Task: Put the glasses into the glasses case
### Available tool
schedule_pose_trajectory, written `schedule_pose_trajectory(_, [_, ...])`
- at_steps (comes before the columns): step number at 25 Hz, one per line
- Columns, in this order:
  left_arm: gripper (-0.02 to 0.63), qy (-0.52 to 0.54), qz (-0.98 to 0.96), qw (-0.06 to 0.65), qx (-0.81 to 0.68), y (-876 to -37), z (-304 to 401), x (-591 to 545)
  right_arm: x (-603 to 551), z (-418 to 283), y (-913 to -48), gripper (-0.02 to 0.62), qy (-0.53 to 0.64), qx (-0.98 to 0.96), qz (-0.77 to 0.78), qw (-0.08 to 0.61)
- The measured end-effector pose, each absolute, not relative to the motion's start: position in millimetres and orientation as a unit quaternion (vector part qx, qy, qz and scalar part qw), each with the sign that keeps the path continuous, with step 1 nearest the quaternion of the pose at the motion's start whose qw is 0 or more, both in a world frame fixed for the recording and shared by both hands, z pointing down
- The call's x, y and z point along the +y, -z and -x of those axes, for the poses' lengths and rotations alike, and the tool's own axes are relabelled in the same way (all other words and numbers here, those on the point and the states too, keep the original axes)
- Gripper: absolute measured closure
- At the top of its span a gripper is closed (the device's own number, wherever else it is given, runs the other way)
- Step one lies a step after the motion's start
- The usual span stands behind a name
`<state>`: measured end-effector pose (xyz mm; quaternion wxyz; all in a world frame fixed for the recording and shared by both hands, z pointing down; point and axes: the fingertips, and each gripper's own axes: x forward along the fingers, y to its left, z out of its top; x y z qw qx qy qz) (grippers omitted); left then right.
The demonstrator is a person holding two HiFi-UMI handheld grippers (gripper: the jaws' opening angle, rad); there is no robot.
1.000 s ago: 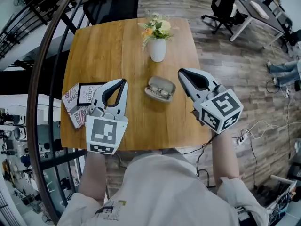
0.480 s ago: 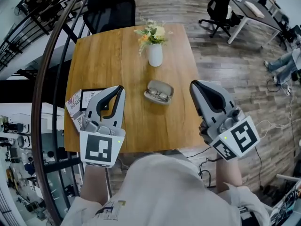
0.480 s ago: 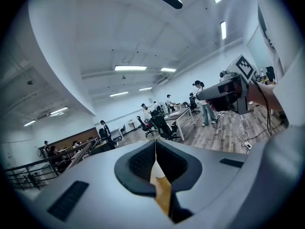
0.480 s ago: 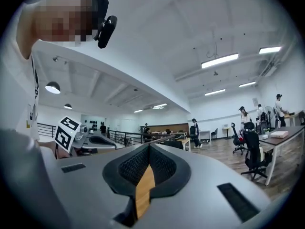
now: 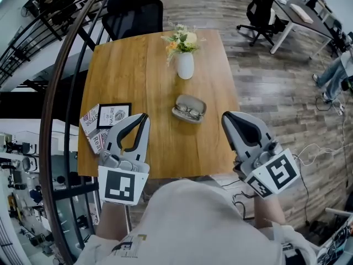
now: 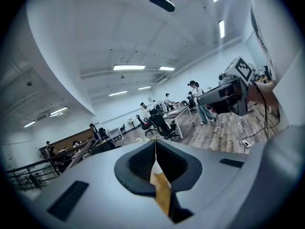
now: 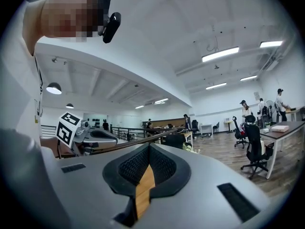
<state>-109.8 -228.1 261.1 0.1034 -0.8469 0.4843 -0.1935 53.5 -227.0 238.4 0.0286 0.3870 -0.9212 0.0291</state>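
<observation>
left gripper point(image 5: 144, 116): jaws together, empty, lower left
right gripper point(image 5: 225, 117): jaws together, empty, lower right (by table's right edge)
glasses point(image 5: 190, 112): inside open glasses case point(image 5: 194, 99), frame centre
nearby: vase point(image 5: 185, 65) above case; magazines point(image 5: 90, 120) at left edge
table point(image 5: 165, 142): open wood between both grippers

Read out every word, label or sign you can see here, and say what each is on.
"NATURE", under a smaller word too small to read: black-framed print at the table's left edge.
"STOR", cut off: upper magazine, left of the frame.
"Rea", cut off: lower magazine, below the frame.
Square coded markers, no words: left gripper and right gripper.
Shirt print: too small to read.
</observation>
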Motion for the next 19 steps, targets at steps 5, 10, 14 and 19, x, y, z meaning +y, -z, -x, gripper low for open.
schedule_pose_trajectory(5, [0.588,0.19,0.851,0.084,0.483,-270.2,111.0,-225.8,-229.8,-50.7,-244.0,0.568,-0.029,-0.92,-0.39,0.034])
schedule_pose_trajectory(10, [0.588,0.184,0.853,0.081,0.481,-269.8,106.8,-224.9,-232.5,-51.7,-243.3,0.568,-0.022,-0.919,-0.393,0.038])
schedule_pose_trajectory(14, [0.588,0.181,0.855,0.075,0.48,-272.0,104.9,-224.9,-232.5,-54.7,-243.2,0.568,-0.021,-0.917,-0.397,0.042])
schedule_pose_trajectory(19, [0.588,0.179,0.856,0.074,0.48,-272.3,109.5,-226.8,-235.3,-52.2,-246.3,0.568,-0.024,-0.914,-0.403,0.044])
